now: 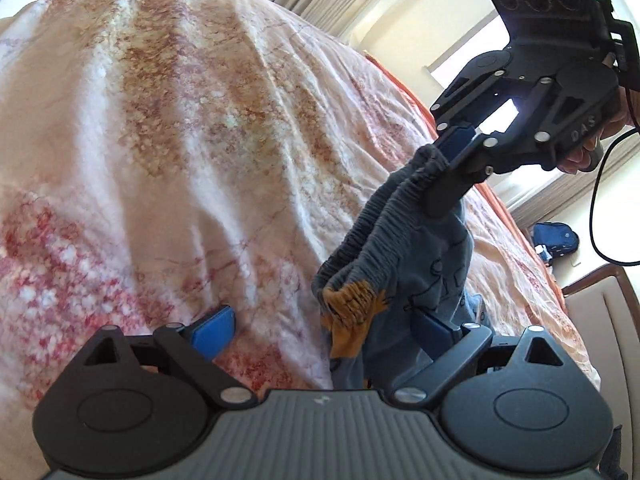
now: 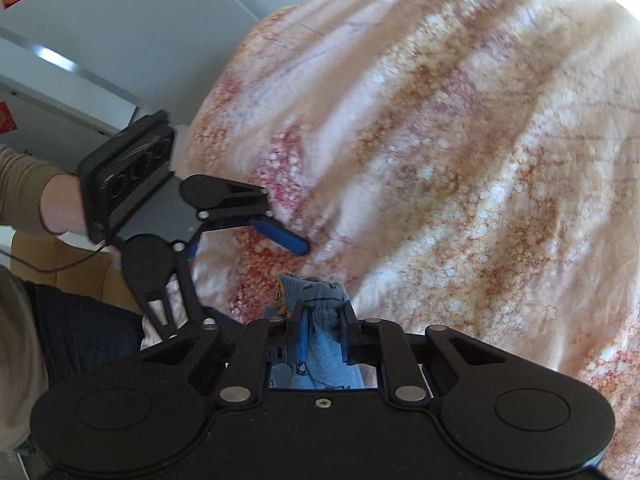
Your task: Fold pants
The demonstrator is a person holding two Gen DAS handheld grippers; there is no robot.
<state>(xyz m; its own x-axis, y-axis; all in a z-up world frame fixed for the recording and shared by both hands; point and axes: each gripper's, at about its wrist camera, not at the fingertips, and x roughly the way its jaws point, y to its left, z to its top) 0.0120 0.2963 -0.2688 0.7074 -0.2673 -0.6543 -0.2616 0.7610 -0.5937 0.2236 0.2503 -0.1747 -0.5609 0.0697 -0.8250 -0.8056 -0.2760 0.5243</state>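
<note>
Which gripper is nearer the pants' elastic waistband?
Right. The right gripper is clamped on the pants at the waistband; the left gripper is open, alongside the cloth.

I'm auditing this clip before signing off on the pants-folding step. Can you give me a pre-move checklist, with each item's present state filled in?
1. Right gripper clamped on the small blue-grey pants with gathered elastic waistband: ok, jaws shut on the fabric in both views.
2. Left gripper holding the pants: not ok, jaws wide open; waistband lies between the blue pads, unclamped.
3. Pants lifted off the pink-and-orange floral bedspread: ok at the waistband; legs cannot tell.
4. Waistband spread flat: not ok, bunched, mustard-yellow lining showing.
5. Bedspread smooth for laying down: not ok, wrinkled.
</note>
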